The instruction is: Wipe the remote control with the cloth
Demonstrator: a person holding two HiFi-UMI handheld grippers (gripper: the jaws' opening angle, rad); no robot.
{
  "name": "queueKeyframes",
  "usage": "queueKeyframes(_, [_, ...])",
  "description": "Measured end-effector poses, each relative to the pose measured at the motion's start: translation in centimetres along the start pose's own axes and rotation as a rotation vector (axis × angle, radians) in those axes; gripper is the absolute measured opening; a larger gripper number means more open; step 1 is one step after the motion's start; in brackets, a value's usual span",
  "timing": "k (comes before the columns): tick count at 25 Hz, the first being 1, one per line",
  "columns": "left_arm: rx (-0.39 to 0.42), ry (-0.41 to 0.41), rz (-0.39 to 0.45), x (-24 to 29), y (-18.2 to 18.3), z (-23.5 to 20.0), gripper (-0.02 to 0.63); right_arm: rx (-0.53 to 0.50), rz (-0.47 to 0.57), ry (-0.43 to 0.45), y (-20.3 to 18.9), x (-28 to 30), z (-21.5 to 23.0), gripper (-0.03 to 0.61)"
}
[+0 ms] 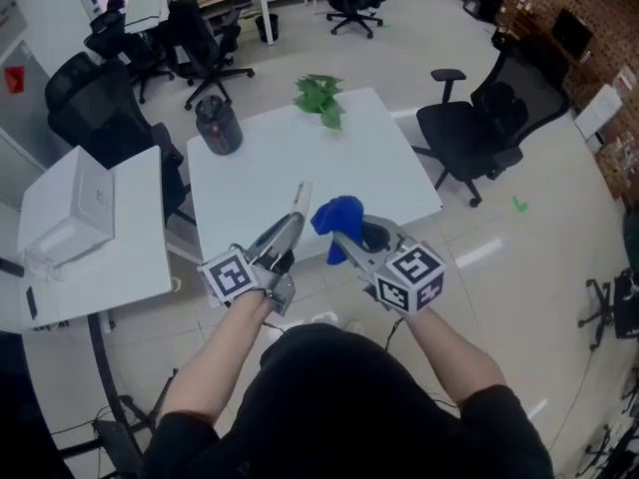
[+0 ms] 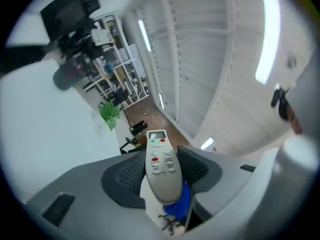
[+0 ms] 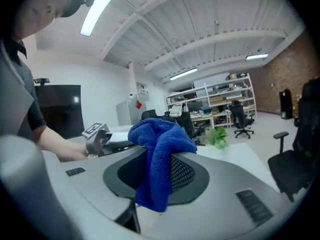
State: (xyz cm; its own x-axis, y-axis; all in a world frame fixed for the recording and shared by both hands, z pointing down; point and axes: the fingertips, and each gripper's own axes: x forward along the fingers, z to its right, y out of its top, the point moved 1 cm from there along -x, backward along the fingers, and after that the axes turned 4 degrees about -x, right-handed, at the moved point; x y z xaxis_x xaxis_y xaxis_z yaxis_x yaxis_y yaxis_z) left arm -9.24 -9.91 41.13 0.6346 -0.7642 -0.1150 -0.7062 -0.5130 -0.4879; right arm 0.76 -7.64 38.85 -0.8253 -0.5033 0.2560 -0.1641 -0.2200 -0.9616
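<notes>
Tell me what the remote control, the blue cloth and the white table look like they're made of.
The remote control: likely hard plastic, a pale grey, smooth matt shell with small raised buttons, probably rubber.
The cloth: soft fuzzy pile that drapes in folds, probably microfibre or terry.
The table: flat, smooth white top, perhaps laminate; the pictures cannot settle it.

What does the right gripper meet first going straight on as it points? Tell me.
Probably the remote control in the left gripper, crossing just beyond the right gripper's cloth; depth is unclear, so it might miss.
</notes>
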Motion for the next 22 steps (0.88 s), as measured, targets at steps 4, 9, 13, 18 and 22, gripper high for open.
queueKeyframes(4, [-0.193,-0.131,0.048,0.2,0.1,1.1,0.206,0.055,-0.087,0.145,-3.5,2.2,-4.0,0.106])
queueKeyframes(9, [-0.223,-0.202,-0.102,0.1,-2.5,2.4,0.206,0.058,-0.104,0.154,-3.9,2.2,-3.7,0.106])
queueKeyframes(13, [-0.223,-0.23,-0.199,-0.4,-4.5,3.0,0.206,0.05,-0.073,0.073,-2.2,1.4,-0.2,0.106])
queueKeyframes(18, [-0.237,-0.229,-0.189,-0.8,-5.0,2.9,0.204,0.038,-0.018,0.016,0.2,0.2,2.0,0.106])
queueKeyframes(22, [-0.247,-0.191,-0.064,-0.6,-2.1,2.1,0.206,0.024,-0.021,0.133,-0.2,-0.2,-2.1,0.106])
